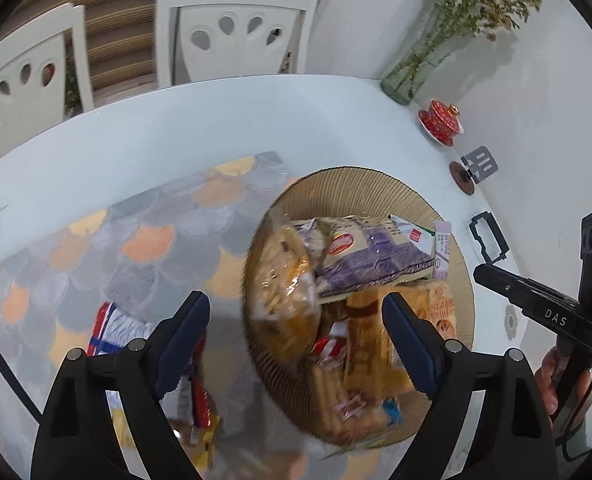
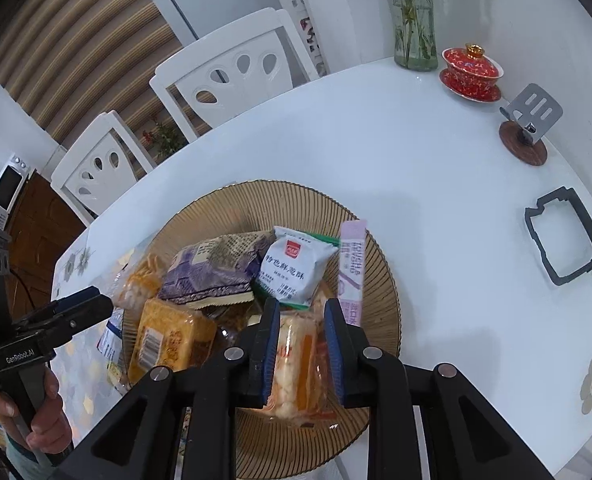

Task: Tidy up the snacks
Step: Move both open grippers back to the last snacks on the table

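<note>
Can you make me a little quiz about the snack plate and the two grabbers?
1. True or false: the left gripper has its jaws wide apart with nothing pinched.
2. What is the right gripper squeezing? A) the red lidded cup B) a clear snack packet C) the vase
3. Fill in: the purple stick pack leans on the ribbed ____.

Key: 1 true; 2 B; 3 plate.

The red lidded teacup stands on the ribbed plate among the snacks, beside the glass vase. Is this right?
Not quite. The right wrist view shows the red lidded teacup on its own red saucer on the white table, beside the glass vase, away from the ribbed plate.
</note>
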